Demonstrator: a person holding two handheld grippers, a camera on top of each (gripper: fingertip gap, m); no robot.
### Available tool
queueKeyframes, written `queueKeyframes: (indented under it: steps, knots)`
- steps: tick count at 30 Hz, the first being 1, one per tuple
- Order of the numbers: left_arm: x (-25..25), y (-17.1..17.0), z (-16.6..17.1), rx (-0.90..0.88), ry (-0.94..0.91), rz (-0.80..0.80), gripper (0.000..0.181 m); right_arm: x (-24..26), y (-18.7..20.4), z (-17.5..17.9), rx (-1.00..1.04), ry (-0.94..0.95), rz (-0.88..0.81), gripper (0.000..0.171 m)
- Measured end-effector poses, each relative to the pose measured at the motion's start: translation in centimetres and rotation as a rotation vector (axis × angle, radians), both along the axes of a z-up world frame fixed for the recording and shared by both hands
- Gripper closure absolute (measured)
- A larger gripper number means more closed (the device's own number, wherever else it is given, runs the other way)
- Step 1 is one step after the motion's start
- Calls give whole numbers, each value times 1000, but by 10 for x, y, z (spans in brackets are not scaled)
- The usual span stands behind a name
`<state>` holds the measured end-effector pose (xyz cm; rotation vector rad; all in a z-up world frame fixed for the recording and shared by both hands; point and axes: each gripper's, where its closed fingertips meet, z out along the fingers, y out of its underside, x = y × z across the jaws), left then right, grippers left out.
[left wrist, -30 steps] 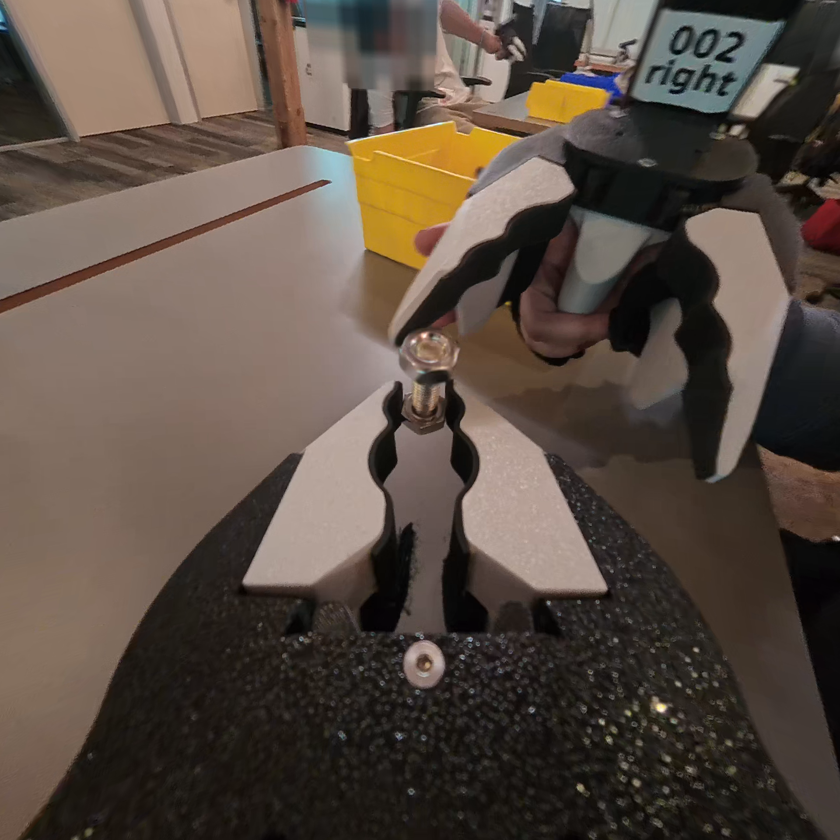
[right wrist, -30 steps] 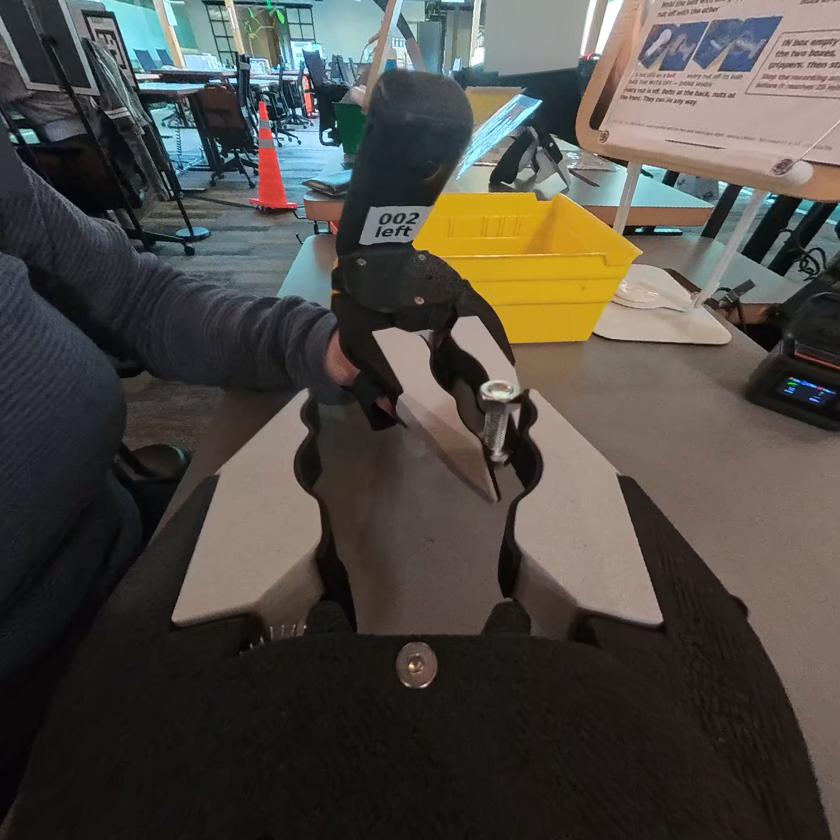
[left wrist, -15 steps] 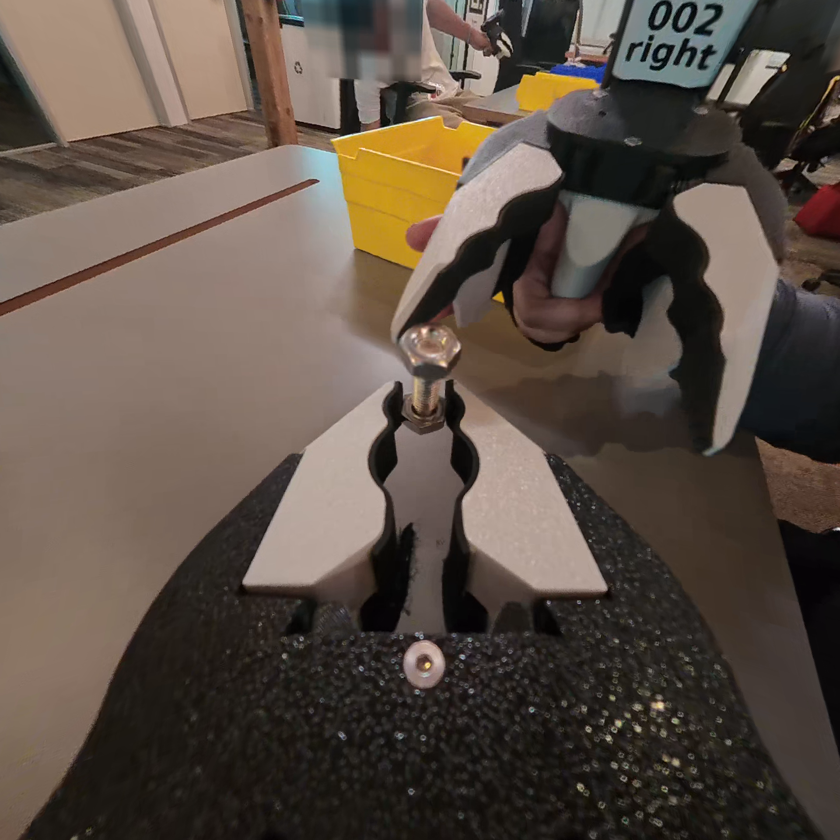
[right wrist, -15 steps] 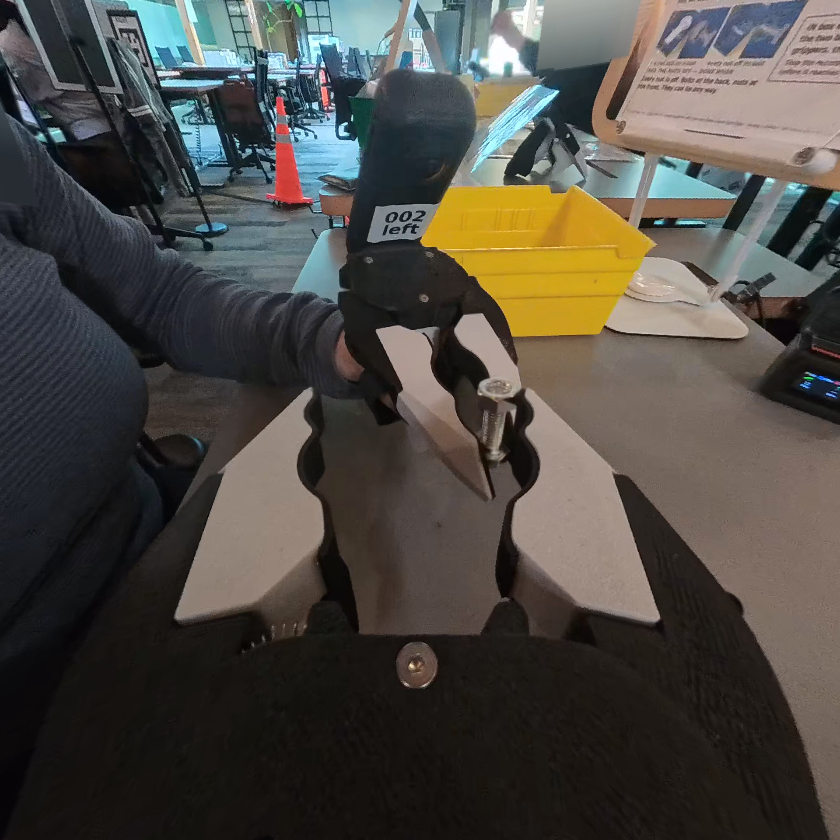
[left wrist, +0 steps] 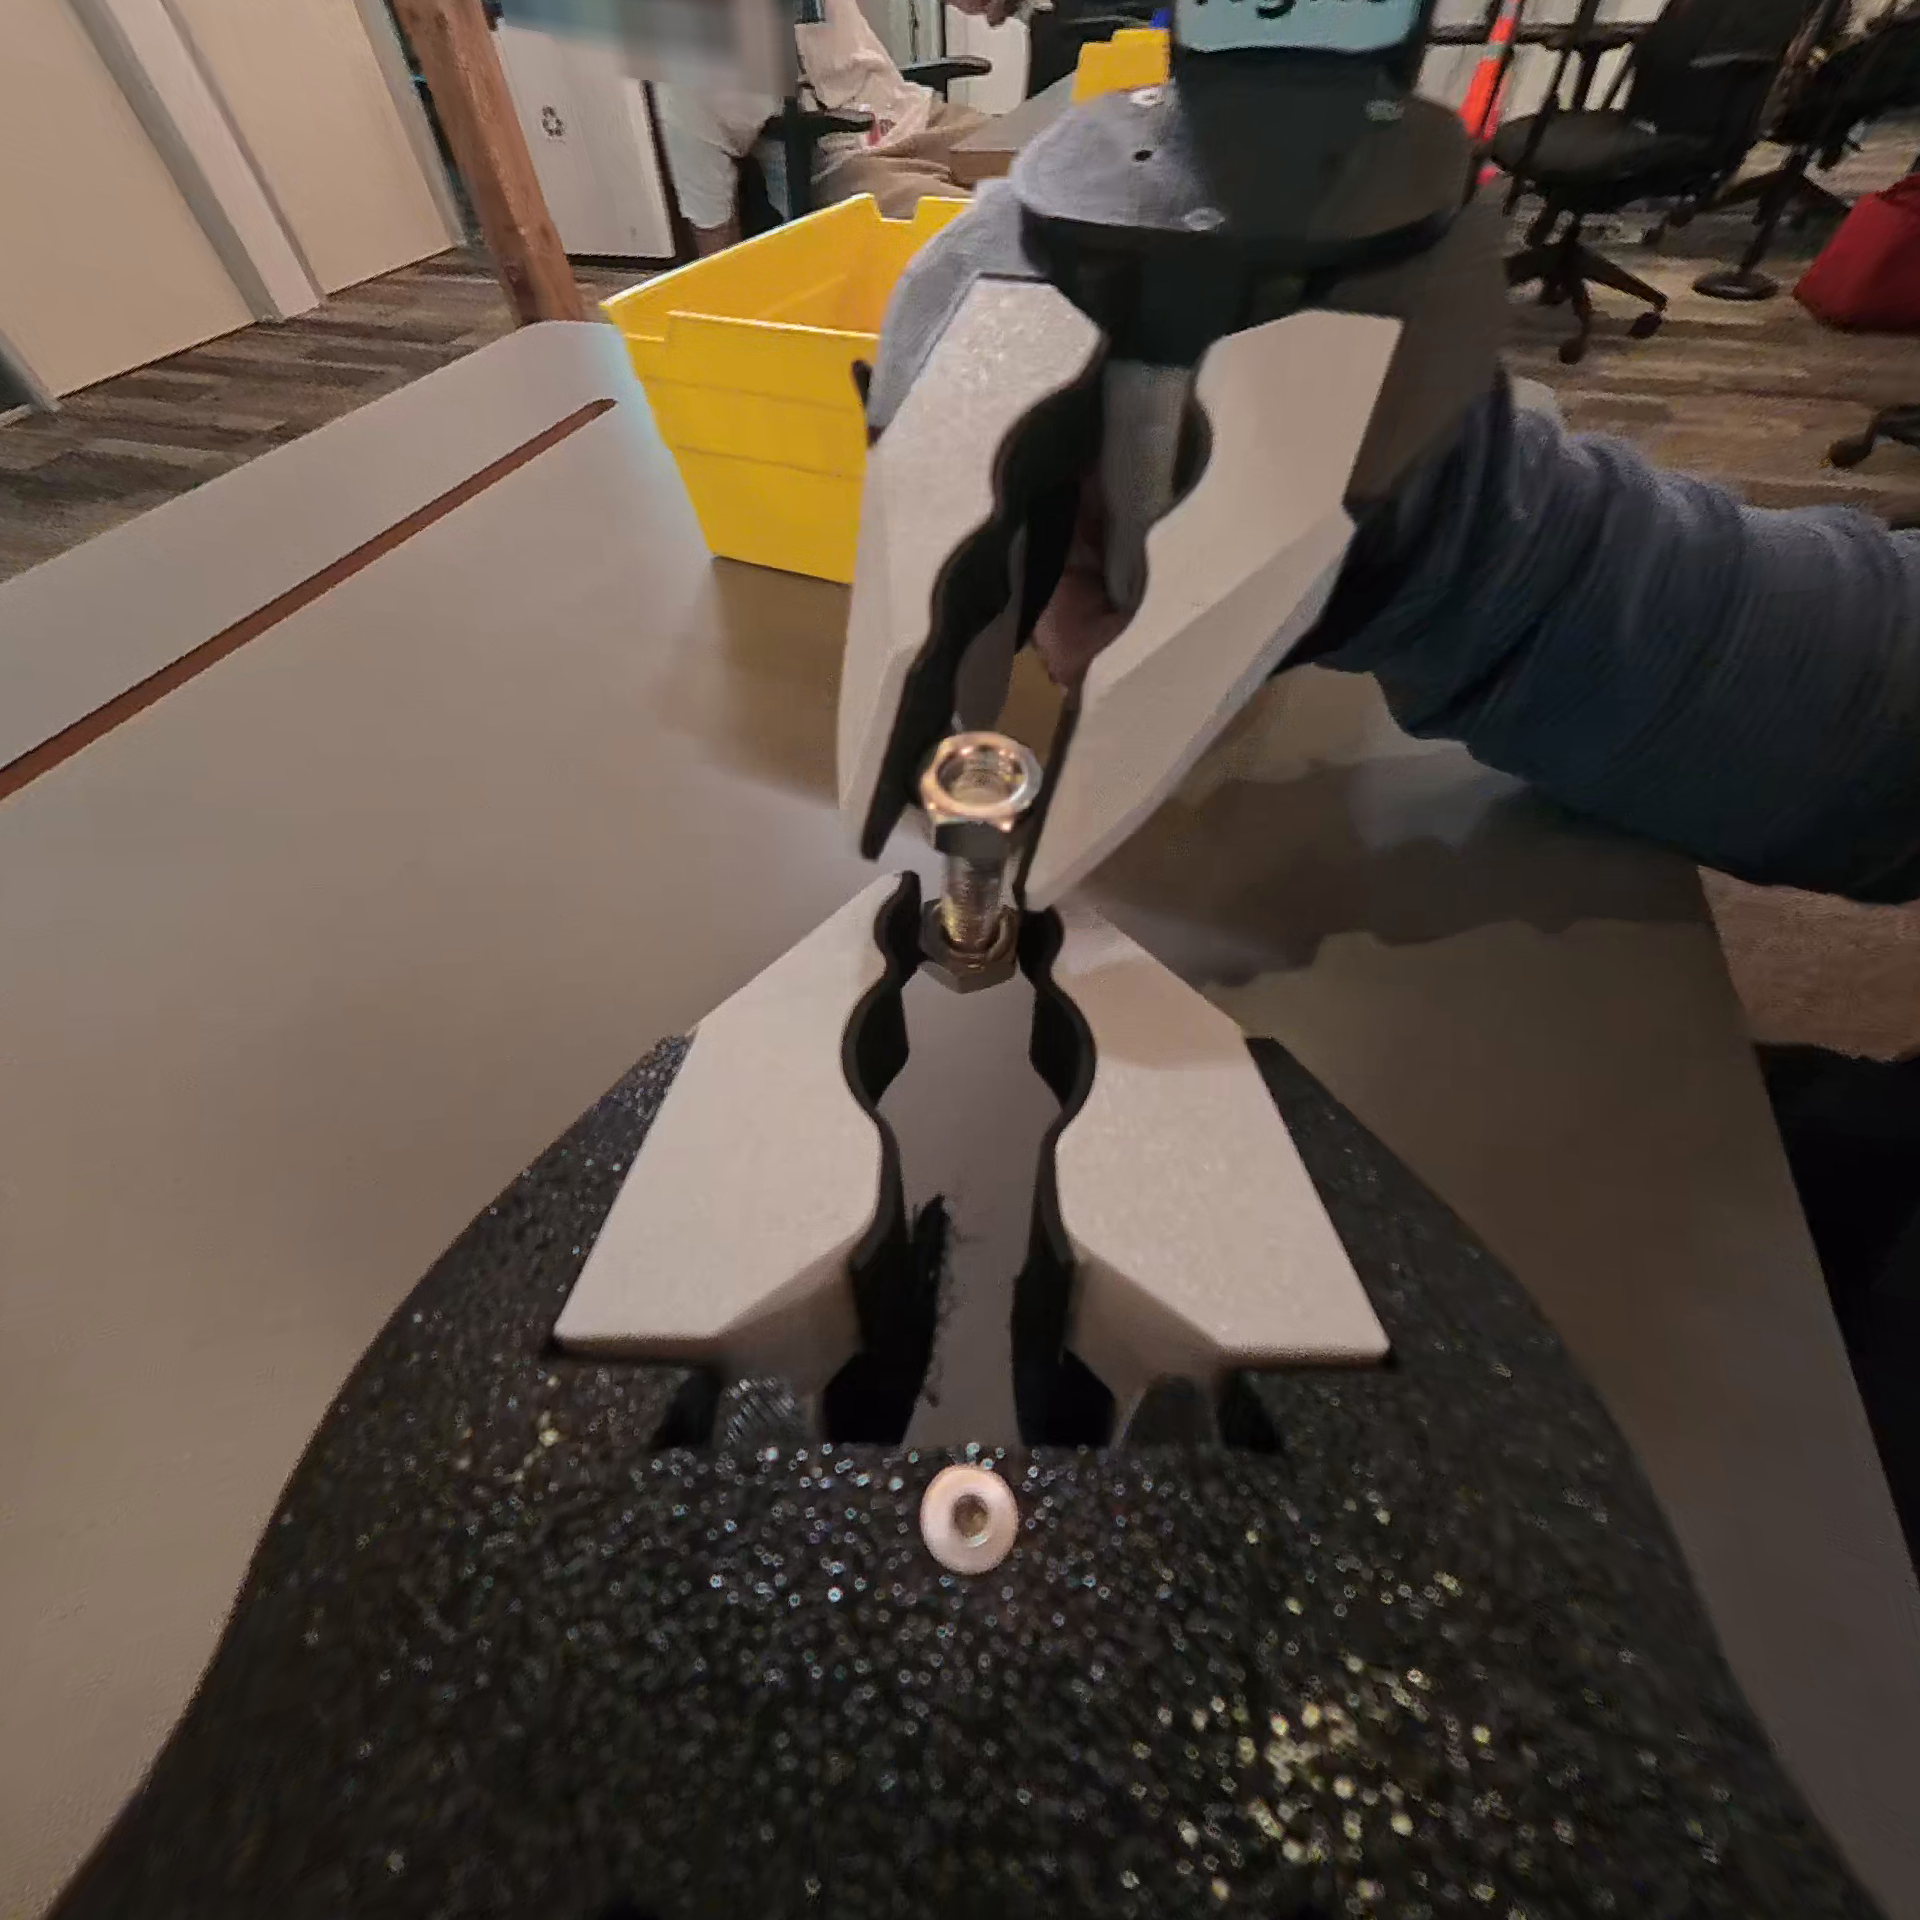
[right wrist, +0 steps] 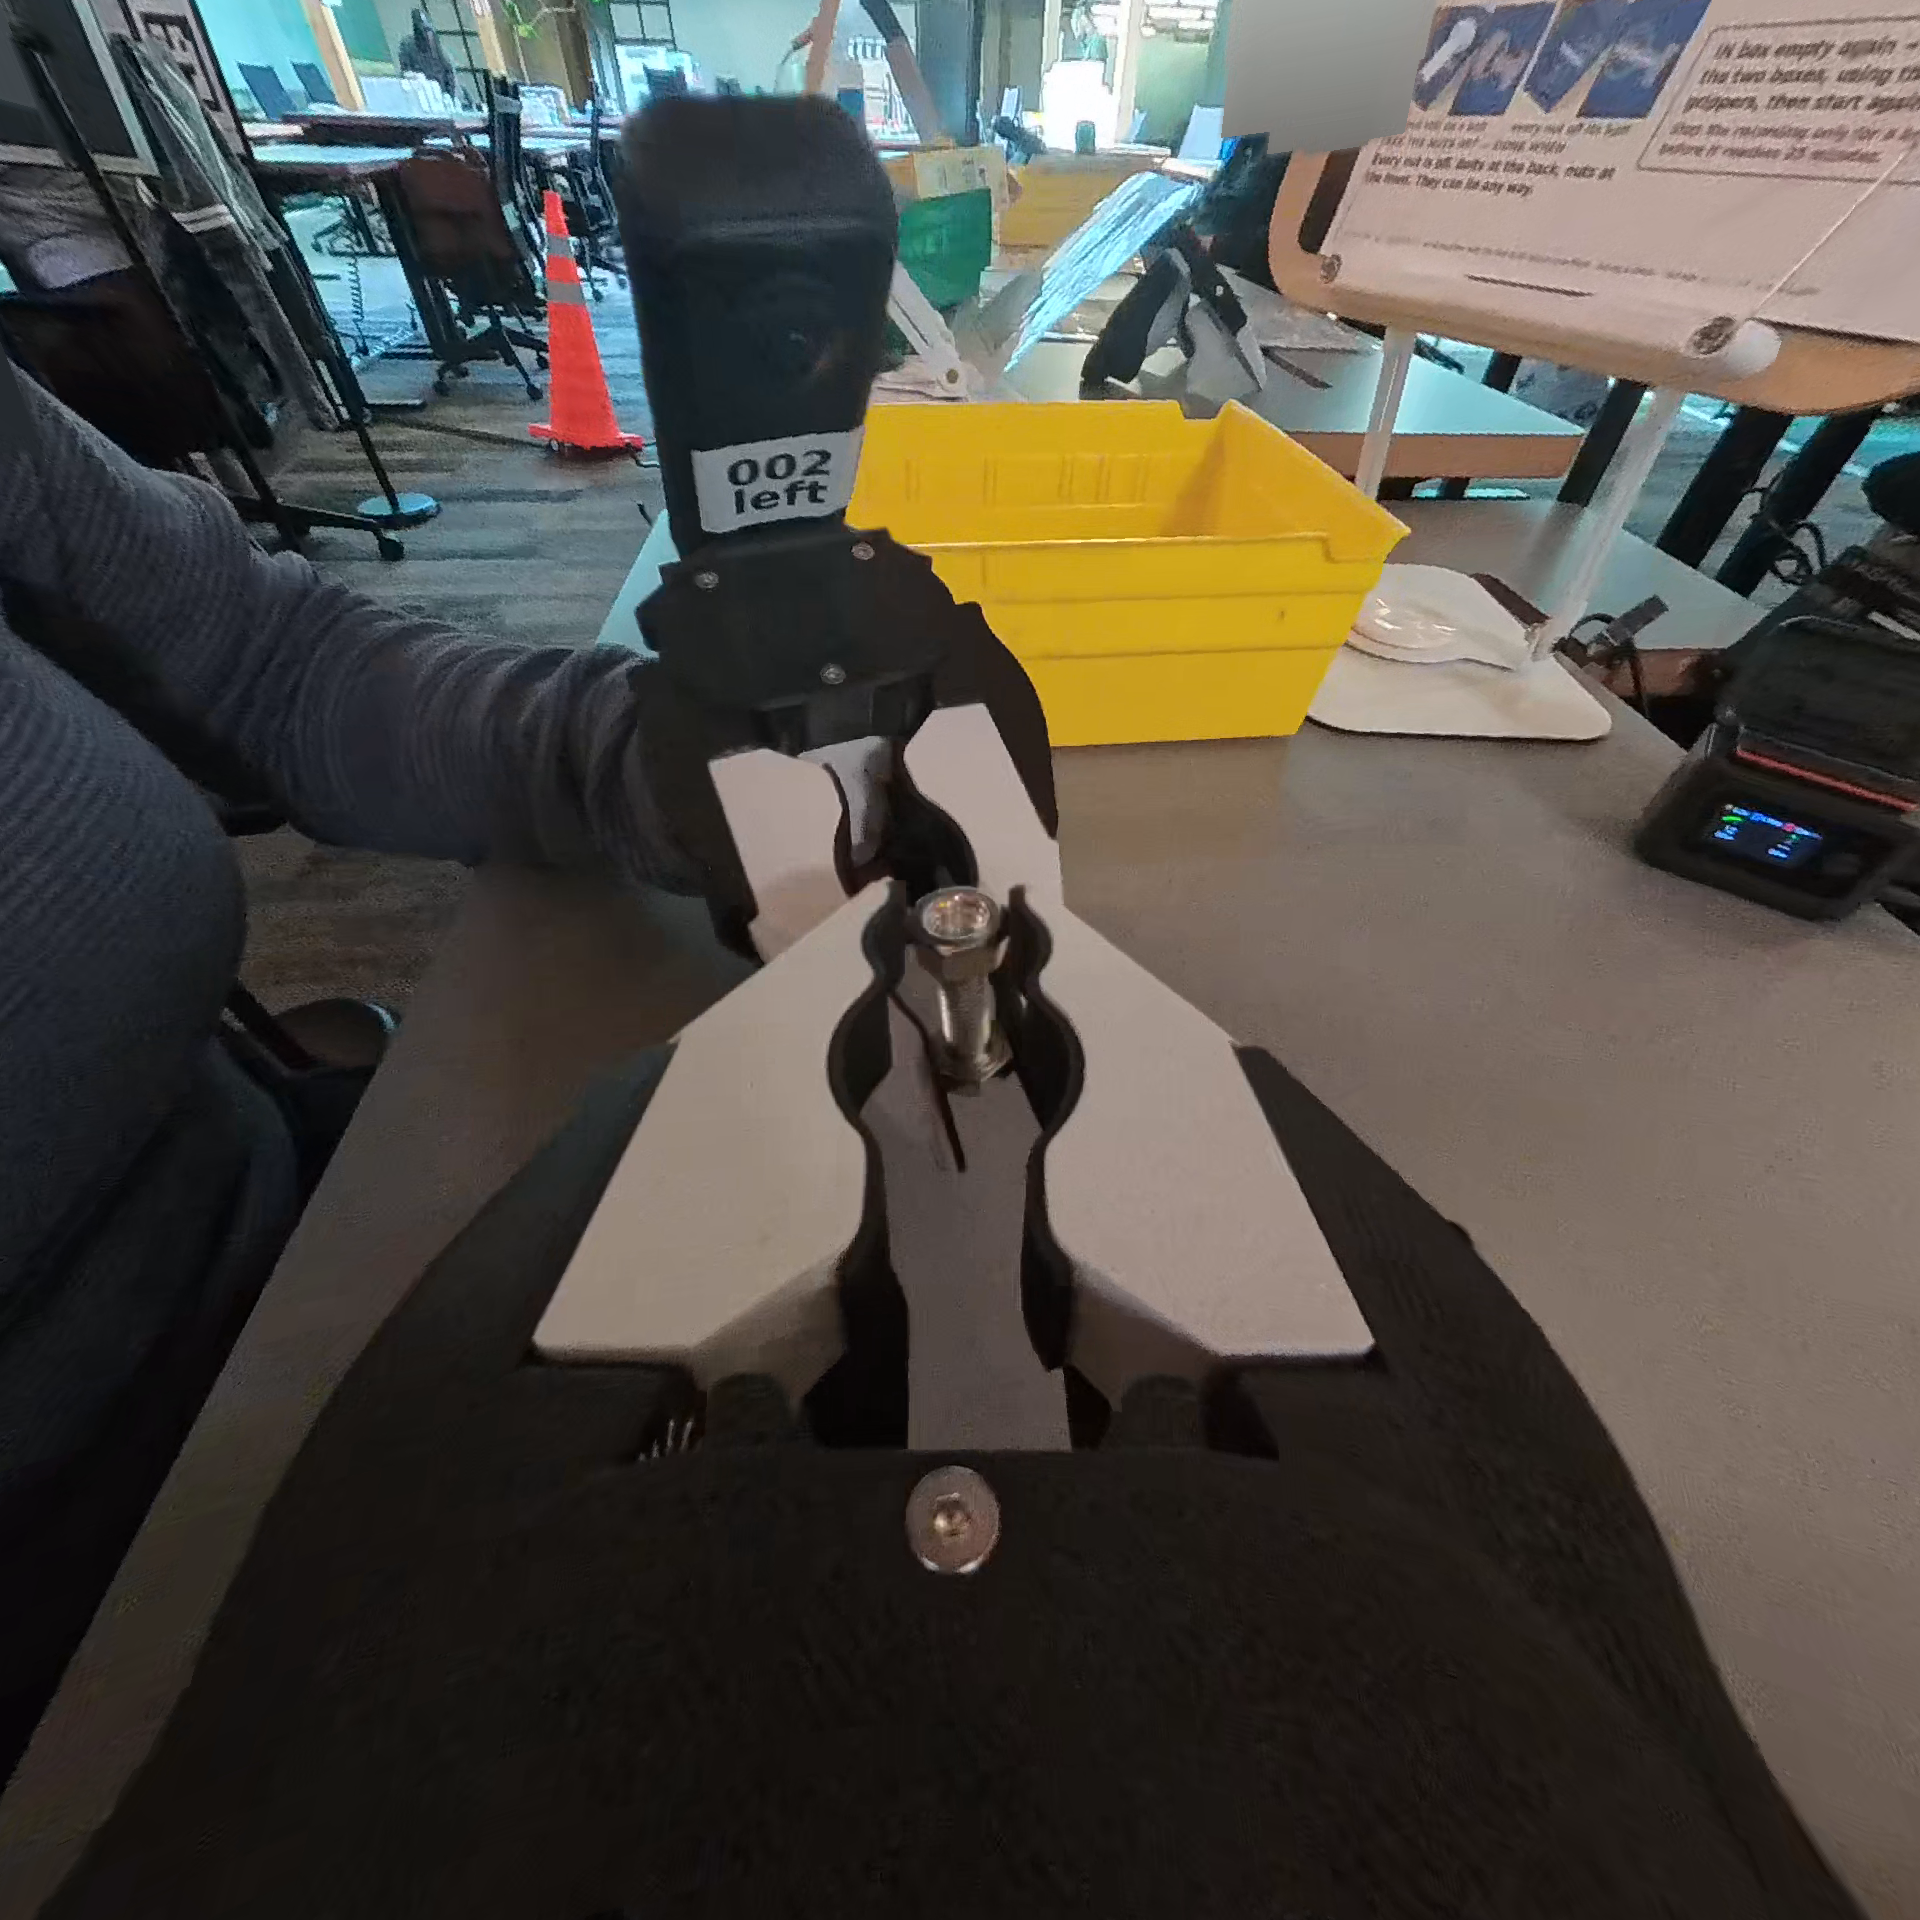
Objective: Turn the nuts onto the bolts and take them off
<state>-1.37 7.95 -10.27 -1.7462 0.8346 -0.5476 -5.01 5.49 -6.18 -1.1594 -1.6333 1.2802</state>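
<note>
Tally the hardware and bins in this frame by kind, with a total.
Bolts: 1
Nuts: 1
Yellow bins on this table: 1
Grippers: 2, left and right
Total: 5

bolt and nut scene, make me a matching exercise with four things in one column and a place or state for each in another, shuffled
Things:
1. nut
2. bolt
3. yellow bin
4. small screen device

Places or states:
A. on the table, at the far right of the right wrist view
B. head pinched by the right gripper
C. standing open-topped on the table behind both grippers
D. clamped at the tips of the left gripper

Pairs: 1-D, 2-B, 3-C, 4-A
</note>
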Motion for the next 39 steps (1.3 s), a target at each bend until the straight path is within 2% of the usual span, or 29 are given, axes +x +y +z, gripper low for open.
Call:
queueKeyframes:
  steps: [3, 8, 11, 13, 14, 16, 17, 19, 21, 27, 29, 33, 39]
  knots:
    - [11, -19, 6, -9, -28, -156, 164, 10, -14, 5, -48, 15, 115, 154]
    - [32, -81, 43, -193, -393, -618, 165, 41, -55, 35, -269, 155, 475, 154]
    - [32, -102, 50, -365, -554, -804, 165, 44, -69, 39, -329, 188, 582, 154]
    - [30, -95, 49, -348, -581, -763, 165, 37, -65, 40, -391, 191, 558, 154]
    - [25, -82, 48, -311, -576, -674, 165, 31, -54, 41, -405, 203, 488, 148]
    - [6, -37, 46, -169, -536, -355, 165, 11, -19, 39, -366, 227, 235, 111]
    - [-9, -21, 50, -98, -535, -223, 165, 5, -5, 38, -326, 246, 137, 101]
    - [-31, -7, 61, -1, -552, -81, 166, -1, -1, 38, -292, 251, 80, 95]
    - [-41, 0, 58, 41, -491, 7, 166, -8, -4, 39, -266, 271, 56, 87]
    - [-34, 3, 51, 48, -431, 22, 165, -13, -13, 45, -277, 297, 68, 80]
    - [-27, -1, 50, 27, -429, -23, 166, -12, -16, 47, -306, 298, 95, 80]
    - [6, -12, 30, -12, -297, -125, 165, -14, -34, 43, -318, 262, 181, 78]
    - [-33, 7, 45, 70, -389, 62, 165, -2, -9, 50, -326, 298, 106, 82]
